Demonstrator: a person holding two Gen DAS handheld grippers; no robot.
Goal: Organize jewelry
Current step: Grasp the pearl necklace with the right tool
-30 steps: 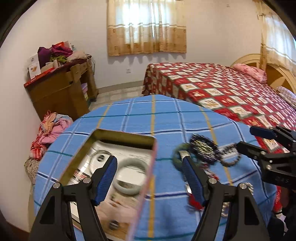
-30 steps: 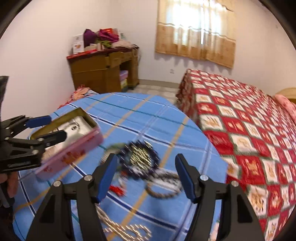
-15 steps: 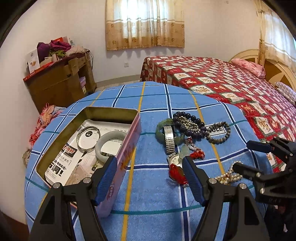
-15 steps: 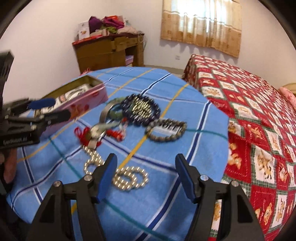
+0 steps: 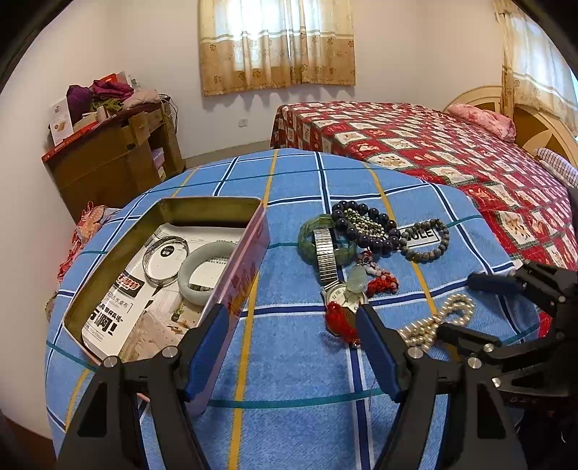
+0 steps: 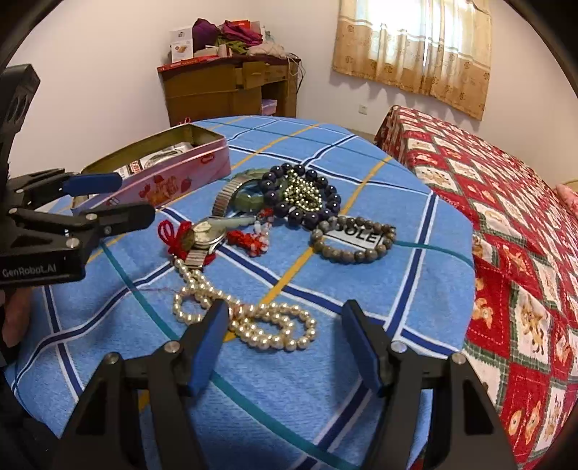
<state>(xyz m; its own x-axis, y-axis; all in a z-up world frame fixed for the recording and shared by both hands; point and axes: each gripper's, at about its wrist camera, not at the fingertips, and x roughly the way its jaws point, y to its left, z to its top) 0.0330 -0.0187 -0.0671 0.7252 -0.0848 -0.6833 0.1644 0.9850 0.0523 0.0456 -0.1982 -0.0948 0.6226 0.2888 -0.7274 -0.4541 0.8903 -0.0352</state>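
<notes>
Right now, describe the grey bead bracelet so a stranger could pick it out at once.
Start at the round table under the blue plaid cloth, then find the jewelry pile beside the pink tin. The grey bead bracelet lies at the pile's edge nearest the bed. It alone rings a white label with dark letters, unlike the larger dark blue beads touching it.

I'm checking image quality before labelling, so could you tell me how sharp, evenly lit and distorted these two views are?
Left wrist view: sharp, no motion blur; the curtained window is blown out, and fisheye bends the table edge and darkens the corners. Right wrist view: also sharp, the pearl necklace and bead bracelet crisp; the window glares, with soft daylight, faint shadows and the same bending.
</notes>
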